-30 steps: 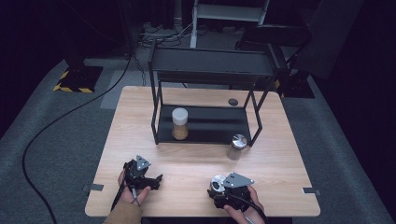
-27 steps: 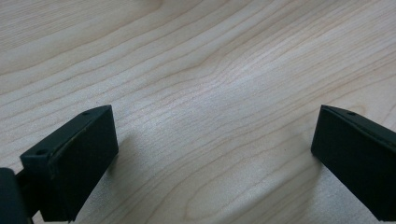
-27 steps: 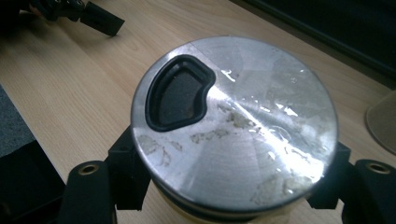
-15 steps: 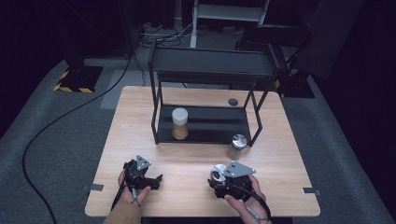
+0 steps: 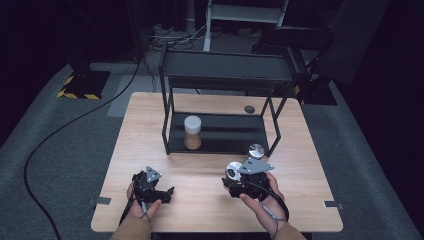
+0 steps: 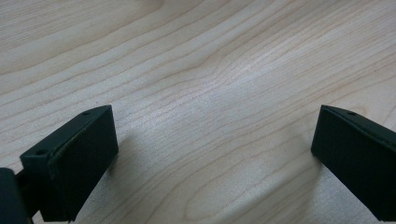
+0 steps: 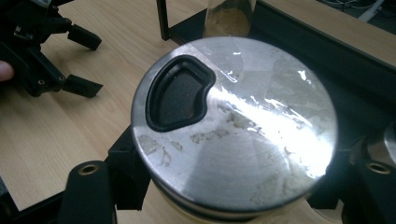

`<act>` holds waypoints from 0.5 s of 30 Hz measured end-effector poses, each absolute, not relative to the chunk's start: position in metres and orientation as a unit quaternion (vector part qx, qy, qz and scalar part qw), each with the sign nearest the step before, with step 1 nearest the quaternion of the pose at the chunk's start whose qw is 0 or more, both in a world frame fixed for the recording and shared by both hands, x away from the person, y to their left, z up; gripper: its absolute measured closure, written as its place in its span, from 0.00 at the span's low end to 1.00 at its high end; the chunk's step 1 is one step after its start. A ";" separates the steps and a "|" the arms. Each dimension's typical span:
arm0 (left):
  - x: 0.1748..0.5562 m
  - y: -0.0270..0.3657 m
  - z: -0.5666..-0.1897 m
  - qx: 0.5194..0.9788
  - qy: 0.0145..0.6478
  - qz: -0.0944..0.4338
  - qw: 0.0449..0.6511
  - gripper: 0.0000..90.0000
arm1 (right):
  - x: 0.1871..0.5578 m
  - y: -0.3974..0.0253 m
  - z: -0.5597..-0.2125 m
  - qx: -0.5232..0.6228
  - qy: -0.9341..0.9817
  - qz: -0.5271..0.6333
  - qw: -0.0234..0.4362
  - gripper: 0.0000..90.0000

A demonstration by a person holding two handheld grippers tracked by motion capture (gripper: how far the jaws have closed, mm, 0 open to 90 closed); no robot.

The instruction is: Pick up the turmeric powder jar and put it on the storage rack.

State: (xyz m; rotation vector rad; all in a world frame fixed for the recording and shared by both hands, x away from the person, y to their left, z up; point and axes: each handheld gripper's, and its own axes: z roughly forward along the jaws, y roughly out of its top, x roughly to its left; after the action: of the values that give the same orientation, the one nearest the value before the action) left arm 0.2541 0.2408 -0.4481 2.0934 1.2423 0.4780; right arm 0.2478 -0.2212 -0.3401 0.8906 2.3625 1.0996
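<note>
The right gripper [image 5: 235, 181] clamps a jar [image 7: 233, 126] below its slick metal lid, likely rigid and slippery; the left gripper [image 6: 210, 154] gapes wide near the table's [image 5: 210, 210] front edge.

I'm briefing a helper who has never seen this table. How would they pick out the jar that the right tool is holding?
Start at the black metal rack on the wooden table, then come toward the person's right hand. The jar sits clamped in the right tool, in front of the rack. Unlike the white-lidded jar on the rack's lower shelf, it has a shiny metal lid with a dark shaped opening.
</note>
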 end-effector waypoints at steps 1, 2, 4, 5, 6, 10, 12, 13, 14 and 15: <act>0.254 0.241 -0.448 0.798 0.474 0.182 0.324 0.00 | 0.252 -0.220 -0.337 0.318 0.841 0.393 0.194 0.35; 0.254 0.241 -0.448 0.798 0.474 0.182 0.324 0.00 | 0.254 -0.219 -0.336 0.317 0.841 0.393 0.194 0.35; 0.254 0.241 -0.448 0.798 0.473 0.182 0.325 0.00 | 0.258 -0.217 -0.333 0.317 0.841 0.393 0.194 0.35; 0.254 0.241 -0.448 0.798 0.473 0.182 0.325 0.01 | 0.261 -0.217 -0.332 0.316 0.841 0.394 0.194 0.35; 0.254 0.241 -0.448 0.798 0.473 0.182 0.325 0.00 | 0.264 -0.216 -0.331 0.316 0.841 0.394 0.194 0.35; 0.254 0.242 -0.448 0.800 0.471 0.181 0.325 0.00 | 0.271 -0.213 -0.327 0.314 0.842 0.394 0.195 0.35; 0.253 0.242 -0.448 0.800 0.470 0.181 0.325 0.00 | 0.278 -0.209 -0.323 0.315 0.842 0.391 0.197 0.35; 0.253 0.242 -0.448 0.800 0.470 0.181 0.325 0.00 | 0.280 -0.208 -0.323 0.315 0.842 0.391 0.198 0.35; 0.253 0.242 -0.448 0.800 0.471 0.181 0.325 0.00 | 0.282 -0.206 -0.321 0.316 0.842 0.390 0.197 0.35; 0.253 0.242 -0.448 0.800 0.470 0.181 0.325 0.00 | 0.285 -0.205 -0.320 0.315 0.842 0.390 0.199 0.35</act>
State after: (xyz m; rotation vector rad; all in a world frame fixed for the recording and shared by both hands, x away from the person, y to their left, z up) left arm 0.2534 0.2416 -0.4481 2.0982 1.2336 0.4743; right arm 0.2845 -0.2049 -0.3204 0.8807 2.3557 1.0901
